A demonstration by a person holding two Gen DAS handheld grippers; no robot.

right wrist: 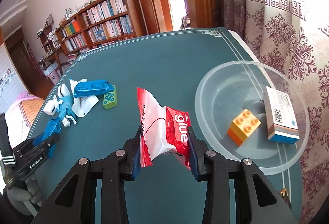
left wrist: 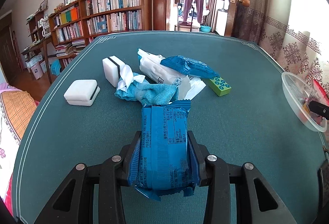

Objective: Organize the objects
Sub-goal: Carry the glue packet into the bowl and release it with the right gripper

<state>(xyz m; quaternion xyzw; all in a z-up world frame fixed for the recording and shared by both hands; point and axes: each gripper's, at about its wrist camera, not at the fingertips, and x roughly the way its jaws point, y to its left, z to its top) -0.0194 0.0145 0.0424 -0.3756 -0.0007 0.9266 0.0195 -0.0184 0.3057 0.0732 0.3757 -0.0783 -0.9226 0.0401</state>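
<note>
Left tool [left wrist: 165, 139]: fingers pressed on both sides of a blue snack pack [left wrist: 164, 149], held lengthwise above the green surface [left wrist: 246, 71]. In the right wrist view the same tool [right wrist: 44, 140] shows at the near left edge, blue pack between its fingers.

Right tool [right wrist: 164, 137]: clamped on a red and white packet [right wrist: 164, 127] printed "glue", held above the surface just left of the clear bowl [right wrist: 207, 88].

Bowl, near right on the surface: holds an orange and yellow brick [right wrist: 243, 126] and a small white box [right wrist: 280, 114] with a barcode, leaning against the right wall. Brick and box lie near each other; contact cannot be told.

Pile further out, centre-left of the surface:
- white sponge [left wrist: 82, 92], flat, at the left edge of the pile
- blue cloth [left wrist: 148, 93] with white paper bunched on it
- second white sponge [left wrist: 112, 70], on edge, just behind the cloth
- white bag [left wrist: 156, 69] under a second blue snack pack [left wrist: 189, 66]
- green brick [left wrist: 220, 85] with blue dots at the right end, touching the blue pack

Far left, beyond the surface: bookshelf [left wrist: 107, 12].
</note>
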